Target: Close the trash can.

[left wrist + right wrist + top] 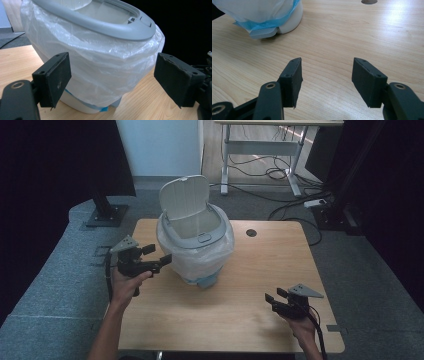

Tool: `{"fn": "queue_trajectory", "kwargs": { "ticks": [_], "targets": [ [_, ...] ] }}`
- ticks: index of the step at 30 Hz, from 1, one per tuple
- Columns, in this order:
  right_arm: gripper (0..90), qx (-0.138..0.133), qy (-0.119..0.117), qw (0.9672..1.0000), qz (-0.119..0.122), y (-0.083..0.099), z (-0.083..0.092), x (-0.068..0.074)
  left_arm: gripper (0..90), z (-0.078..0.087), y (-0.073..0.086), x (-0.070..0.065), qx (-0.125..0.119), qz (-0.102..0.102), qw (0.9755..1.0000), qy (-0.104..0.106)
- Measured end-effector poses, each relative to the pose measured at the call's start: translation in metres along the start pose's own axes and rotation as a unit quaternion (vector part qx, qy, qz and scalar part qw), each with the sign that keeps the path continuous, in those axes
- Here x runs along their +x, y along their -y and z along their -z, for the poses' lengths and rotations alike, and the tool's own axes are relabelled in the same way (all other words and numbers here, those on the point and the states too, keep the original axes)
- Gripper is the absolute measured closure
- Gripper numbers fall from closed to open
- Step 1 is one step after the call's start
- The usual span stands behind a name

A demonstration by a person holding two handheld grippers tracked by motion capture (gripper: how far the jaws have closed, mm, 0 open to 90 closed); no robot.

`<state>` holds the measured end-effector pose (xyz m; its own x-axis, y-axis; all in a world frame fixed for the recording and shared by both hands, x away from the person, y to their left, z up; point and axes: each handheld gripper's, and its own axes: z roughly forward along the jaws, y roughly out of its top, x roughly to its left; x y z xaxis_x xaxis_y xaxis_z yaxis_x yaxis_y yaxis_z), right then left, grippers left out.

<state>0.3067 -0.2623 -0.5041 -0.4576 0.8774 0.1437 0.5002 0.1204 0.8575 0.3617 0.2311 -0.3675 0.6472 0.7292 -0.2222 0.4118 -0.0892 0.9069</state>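
Observation:
A small white bin [197,251] stands on the wooden table [260,270], left of centre. Its grey rim [105,25] clamps a clear plastic liner [100,65] with a blue edge, and its lid [184,196] is tipped up and open. My left gripper [159,257] is held above the table at the bin's left side, open, with the liner-covered wall of the bin [85,105] just beyond its jaws. My right gripper [273,300] rests low near the table's front right, open, nothing between its pads [293,80]. The bin's foot pedal [263,32] is seen ahead of it.
A round cable hole [251,233] lies in the tabletop behind the bin on the right. Grey carpet surrounds the table. A desk frame [260,150] with loose cables stands at the back, and a black stand base [105,215] at the back left.

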Motion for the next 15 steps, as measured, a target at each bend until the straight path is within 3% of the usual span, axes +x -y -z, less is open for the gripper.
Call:
{"fn": "queue_trajectory", "kwargs": {
  "ticks": [15],
  "targets": [
    [41.3, 0.007, 0.001, 1.0000, 0.001, 0.002, -0.002, -0.001, 14.2, -0.006, -0.028, 0.003, -0.007, -0.020, 0.9997, -0.012]
  ]
}}
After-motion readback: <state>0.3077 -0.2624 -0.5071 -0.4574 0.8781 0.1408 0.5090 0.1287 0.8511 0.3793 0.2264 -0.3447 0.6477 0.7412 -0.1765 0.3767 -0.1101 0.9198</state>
